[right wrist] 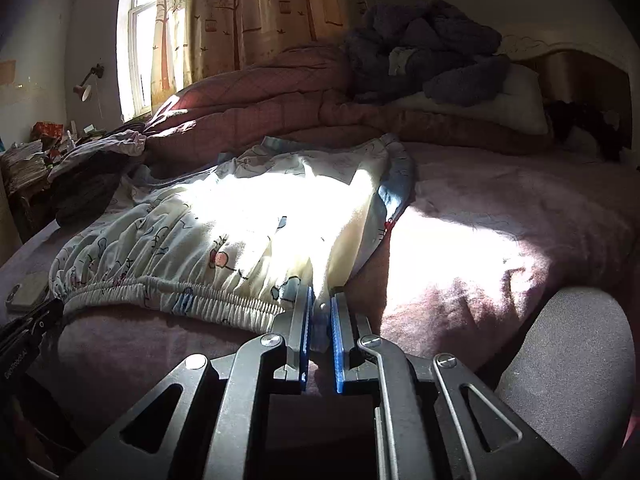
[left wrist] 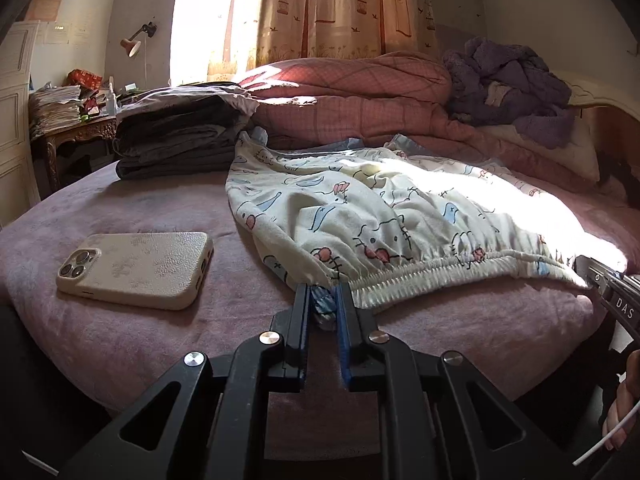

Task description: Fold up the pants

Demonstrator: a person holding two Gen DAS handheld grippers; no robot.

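Soft, light cotton pants (left wrist: 400,216): limp, sags. Left tool (left wrist: 323,292), right tool (right wrist: 321,300) clamped on waistband corners; lift evenly.

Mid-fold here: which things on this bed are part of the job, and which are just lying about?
Part of the job:
pants
left gripper, shut on the waistband corner
right gripper, shut on the other waistband corner

Lying about:
phone
stack of folded clothes
quilt
purple blanket

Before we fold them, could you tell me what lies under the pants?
The pants lie on the pink bed cover, which shows all around them. Whether anything smaller sits beneath them cannot be seen; the cloth covers it.
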